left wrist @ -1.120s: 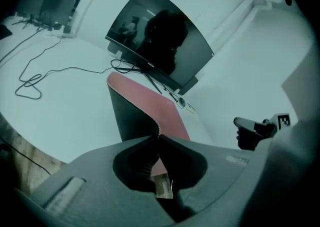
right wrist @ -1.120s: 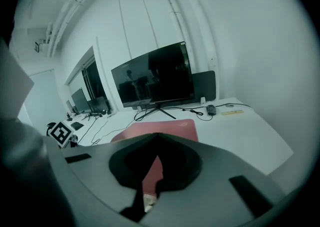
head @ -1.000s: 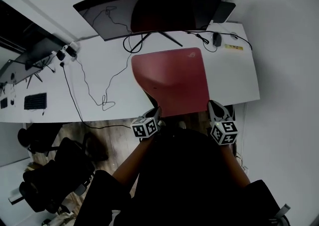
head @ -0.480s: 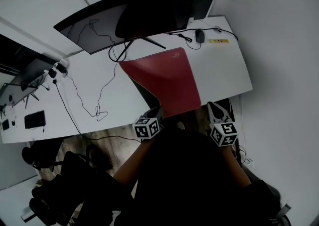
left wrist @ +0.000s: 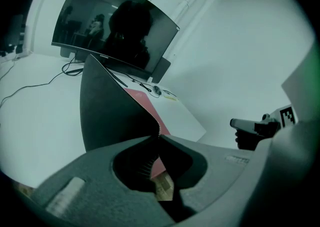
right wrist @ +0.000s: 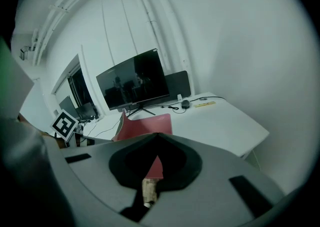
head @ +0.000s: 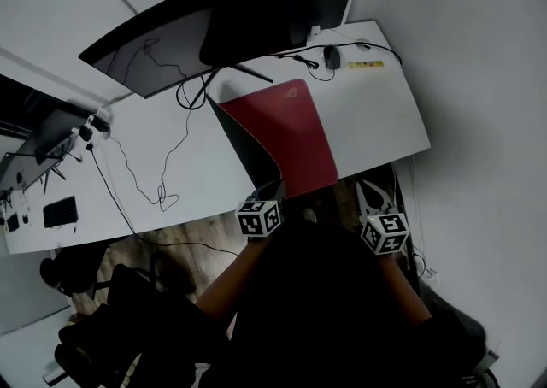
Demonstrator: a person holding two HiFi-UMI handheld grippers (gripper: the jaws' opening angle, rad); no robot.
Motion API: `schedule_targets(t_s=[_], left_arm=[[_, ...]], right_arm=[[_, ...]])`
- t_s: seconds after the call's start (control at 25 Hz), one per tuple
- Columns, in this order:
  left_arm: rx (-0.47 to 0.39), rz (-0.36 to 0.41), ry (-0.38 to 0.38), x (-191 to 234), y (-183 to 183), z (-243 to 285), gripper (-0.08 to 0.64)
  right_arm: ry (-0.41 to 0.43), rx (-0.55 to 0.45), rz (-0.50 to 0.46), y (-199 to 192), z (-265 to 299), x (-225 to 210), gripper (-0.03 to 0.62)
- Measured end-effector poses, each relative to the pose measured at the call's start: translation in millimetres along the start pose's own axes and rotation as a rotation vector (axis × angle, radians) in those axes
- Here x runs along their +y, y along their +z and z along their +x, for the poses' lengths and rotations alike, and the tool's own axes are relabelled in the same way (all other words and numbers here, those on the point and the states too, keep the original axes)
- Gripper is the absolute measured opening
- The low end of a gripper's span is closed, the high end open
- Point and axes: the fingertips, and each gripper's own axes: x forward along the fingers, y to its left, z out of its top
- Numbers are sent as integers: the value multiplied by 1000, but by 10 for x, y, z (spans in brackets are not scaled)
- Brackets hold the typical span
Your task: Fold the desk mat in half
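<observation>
Left gripper (left wrist: pixel 157 138): clamped nearly shut on the near left corner of the desk mat (head: pixel 286 134), raising that side so the dark underside faces out.
Right gripper (right wrist: pixel 156 136): pinched closed on the near right corner, sharing the load so the front edge hangs between both grips.
Desk mat: red, far end lying on the white desk (head: pixel 376 113) before the monitor (head: pixel 197 32), near end lifted clear.
Likely purpose: near edge held up, ready to carry over onto the far edge.

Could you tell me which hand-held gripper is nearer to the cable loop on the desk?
Left. The left hand-held gripper pinches the desk mat's near corner on the cable loop's side; the right hand-held gripper holds the other near corner, farther off.
</observation>
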Motion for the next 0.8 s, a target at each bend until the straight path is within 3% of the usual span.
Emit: schedule_targets(t_s=[0.28,0.56,0.8], left_arm=[[28,30,-11,-197,-42,189,31],[43,9,15,-338,-122,464,31],[145,90,-43,-592,-349,746,31]], right_arm=[[18,-11,23,5,-51,-99,-2],[51,-35,17,10,-76,-155,-2],[26,-17,33,-81,-148,-293,-2]])
